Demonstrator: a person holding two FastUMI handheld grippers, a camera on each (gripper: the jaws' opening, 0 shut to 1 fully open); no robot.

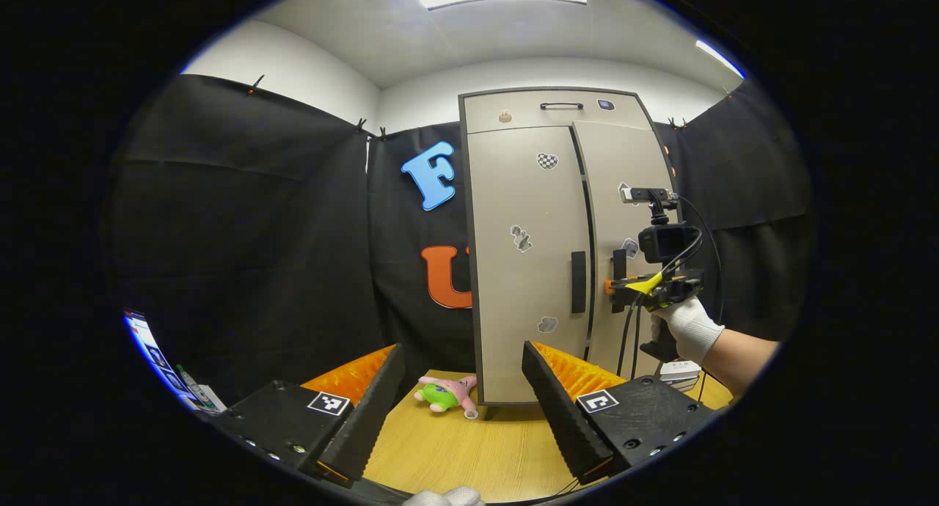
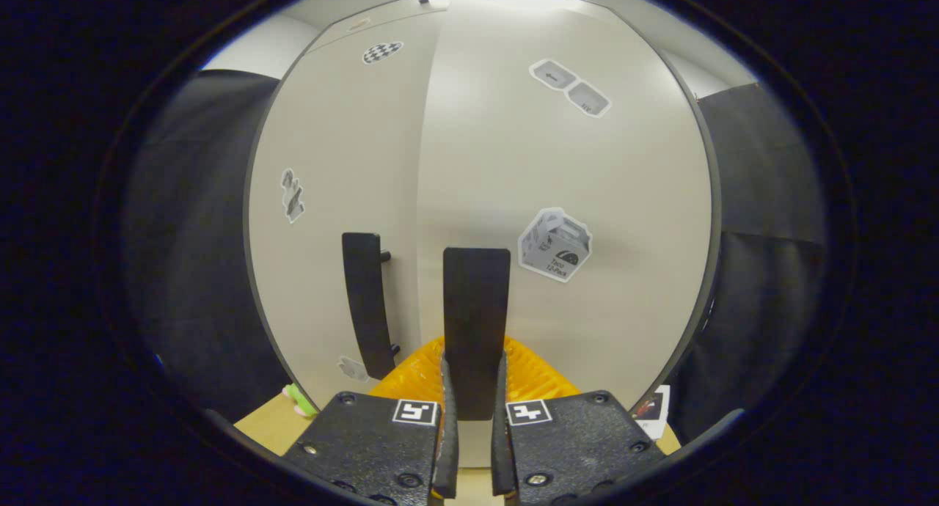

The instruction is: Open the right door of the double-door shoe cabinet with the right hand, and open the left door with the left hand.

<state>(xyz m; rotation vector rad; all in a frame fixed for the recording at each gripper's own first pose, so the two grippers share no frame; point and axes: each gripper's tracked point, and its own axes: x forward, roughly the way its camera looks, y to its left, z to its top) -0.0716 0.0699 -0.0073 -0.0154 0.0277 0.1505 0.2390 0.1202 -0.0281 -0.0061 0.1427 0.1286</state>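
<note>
Standing on wooden table (image 1: 469, 455), shoe cabinet (image 1: 546, 242) upright, both doors near shut; right door (image 1: 623, 161) edge sits slightly proud of left door (image 1: 521, 198). Left gripper (image 1: 462, 400) fingers spread wide, well back from cabinet, open tabletop between; plush toy (image 1: 446, 393) by cabinet foot. Right gripper (image 2: 474, 389) clamped on right door handle (image 2: 476, 308), left door handle (image 2: 364, 301) just beside.
</note>
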